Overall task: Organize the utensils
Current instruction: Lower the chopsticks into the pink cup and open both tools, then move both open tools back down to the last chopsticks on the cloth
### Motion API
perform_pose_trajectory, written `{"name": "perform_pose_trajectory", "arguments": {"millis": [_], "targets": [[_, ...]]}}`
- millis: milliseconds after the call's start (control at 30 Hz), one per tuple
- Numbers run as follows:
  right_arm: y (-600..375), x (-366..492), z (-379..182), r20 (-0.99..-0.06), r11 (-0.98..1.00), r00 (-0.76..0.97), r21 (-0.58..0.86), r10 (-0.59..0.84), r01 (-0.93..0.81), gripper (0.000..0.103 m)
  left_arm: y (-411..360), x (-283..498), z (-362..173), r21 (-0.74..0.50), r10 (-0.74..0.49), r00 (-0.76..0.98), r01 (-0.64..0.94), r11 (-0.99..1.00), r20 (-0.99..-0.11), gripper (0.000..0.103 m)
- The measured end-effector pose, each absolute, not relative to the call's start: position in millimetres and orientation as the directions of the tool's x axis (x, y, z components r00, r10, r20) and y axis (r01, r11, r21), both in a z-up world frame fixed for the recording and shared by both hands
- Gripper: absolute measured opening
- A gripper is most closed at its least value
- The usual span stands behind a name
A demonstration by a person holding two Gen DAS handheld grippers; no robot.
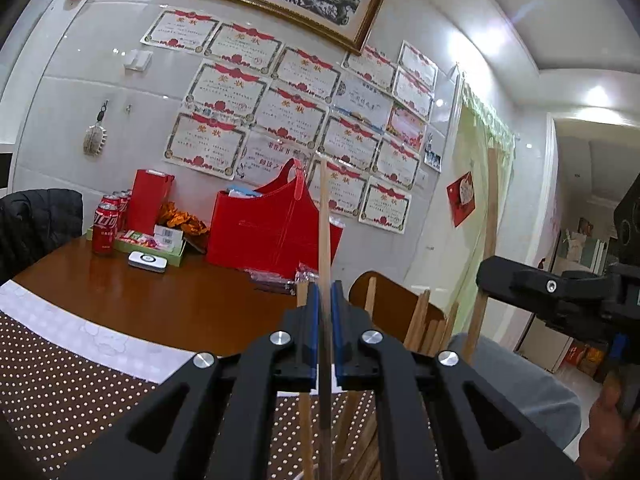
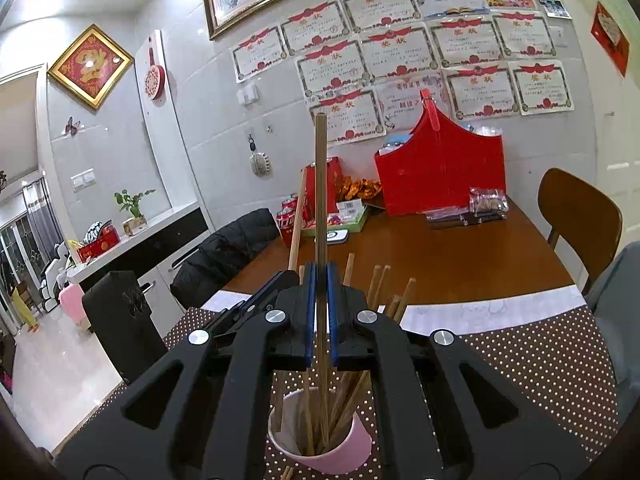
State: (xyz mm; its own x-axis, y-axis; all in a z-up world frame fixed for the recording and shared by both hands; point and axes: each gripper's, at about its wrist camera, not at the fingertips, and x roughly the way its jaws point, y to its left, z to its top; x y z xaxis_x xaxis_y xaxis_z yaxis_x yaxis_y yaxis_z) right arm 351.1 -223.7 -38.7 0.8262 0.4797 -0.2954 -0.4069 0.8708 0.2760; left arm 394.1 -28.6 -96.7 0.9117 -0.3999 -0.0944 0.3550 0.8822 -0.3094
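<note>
wooden chopstick point(image 2: 321, 200) clamped upright in right gripper point(image 2: 320, 280), over pink cup point(image 2: 344, 452) at 6 o'clock; left gripper point(image 1: 325, 300) clamped on pale chopstick point(image 1: 323, 216).

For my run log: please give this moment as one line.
left gripper: shut on chopstick | right gripper: shut on chopstick | pink cup: holds chopsticks

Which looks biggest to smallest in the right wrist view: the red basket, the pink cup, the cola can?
1. Red basket, clearly the largest.
2. Pink cup, though it sits right under the camera, so nearness may be inflating it.
3. Cola can, smallest; it is far back and partly hidden behind a chopstick.
</note>
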Motion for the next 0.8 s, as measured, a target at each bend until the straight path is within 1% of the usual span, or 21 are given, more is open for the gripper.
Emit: {"name": "perform_pose_trajectory", "arguments": {"millis": [33, 67, 100, 133, 167, 200, 233, 267, 333, 400, 467, 633, 733, 800], "targets": [[-223.4, 351.3, -40.1, -0.303, 0.870, 0.823, 0.277, 0.481, -0.407, 0.006, -27.6, 395.1, -98.0, -0.313, -0.400, 0.910, 0.352, 0.882, -0.105, 0.006], [-223.4, 351.6, -41.6, -0.310, 0.870, 0.820, 0.280, 0.481, -0.405, 0.007, -26.9, 395.7, -99.4, -0.317, -0.401, 0.908, 0.348, 0.882, -0.119, 0.011], [-224.3, 351.4, -43.8, -0.322, 0.870, 0.815, 0.288, 0.481, -0.400, 0.010, -25.6, 395.8, -100.7, -0.321, -0.403, 0.905, 0.344, 0.882, -0.137, 0.019], [-225.3, 350.8, -44.9, -0.328, 0.870, 0.813, 0.294, 0.481, -0.396, 0.017, -24.5, 394.0, -101.5, -0.320, -0.398, 0.906, 0.337, 0.885, -0.145, 0.041], [-228.1, 348.8, -46.1, -0.329, 0.870, 0.814, 0.306, 0.478, -0.387, 0.055, -23.2, 391.3, -101.7, -0.316, -0.385, 0.910, 0.325, 0.891, -0.151, 0.058], [-231.1, 346.8, -45.8, -0.322, 0.872, 0.822, 0.313, 0.470, -0.376, 0.094, -22.2, 388.4, -101.1, -0.312, -0.376, 0.914, 0.316, 0.896, -0.153, 0.063], [-235.0, 342.5, -45.2, -0.302, 0.873, 0.834, 0.320, 0.461, -0.367, 0.097, -20.4, 384.0, -99.8, -0.306, -0.370, 0.916, 0.313, 0.899, -0.152, 0.065], [-240.2, 336.4, -43.6, -0.273, 0.873, 0.849, 0.328, 0.453, -0.361, 0.097, -18.5, 379.9, -97.9, -0.300, -0.370, 0.916, 0.312, 0.901, -0.156, 0.068], [-247.4, 331.9, -41.4, -0.269, 0.873, 0.855, 0.346, 0.444, -0.344, 0.097, -14.8, 371.6, -93.1, -0.290, -0.358, 0.918, 0.301, 0.909, -0.172, 0.074], [-253.6, 328.1, -39.3, -0.272, 0.875, 0.861, 0.359, 0.430, -0.323, 0.097, -11.5, 361.6, -87.9, -0.279, -0.350, 0.920, 0.294, 0.914, -0.176, 0.075], [-257.6, 322.0, -38.0, -0.285, 0.887, 0.869, 0.355, 0.404, -0.296, 0.097, -8.6, 348.1, -80.4, -0.260, -0.331, 0.925, 0.278, 0.925, -0.189, 0.079], [-264.9, 303.7, -43.3, -0.302, 0.885, 0.865, 0.374, 0.400, -0.278, 0.097, -2.8, 309.7, -65.5, -0.218, -0.292, 0.930, 0.244, 0.945, -0.225, 0.080], [-266.8, 292.0, -51.5, -0.328, 0.885, 0.856, 0.382, 0.399, -0.267, 0.097, 1.0, 282.7, -60.3, -0.180, -0.258, 0.937, 0.219, 0.959, -0.237, 0.080], [-267.7, 284.7, -57.4, -0.350, 0.885, 0.849, 0.392, 0.396, -0.251, 0.097, 6.0, 268.1, -58.9, -0.177, -0.246, 0.938, 0.206, 0.962, -0.244, 0.080]]}}
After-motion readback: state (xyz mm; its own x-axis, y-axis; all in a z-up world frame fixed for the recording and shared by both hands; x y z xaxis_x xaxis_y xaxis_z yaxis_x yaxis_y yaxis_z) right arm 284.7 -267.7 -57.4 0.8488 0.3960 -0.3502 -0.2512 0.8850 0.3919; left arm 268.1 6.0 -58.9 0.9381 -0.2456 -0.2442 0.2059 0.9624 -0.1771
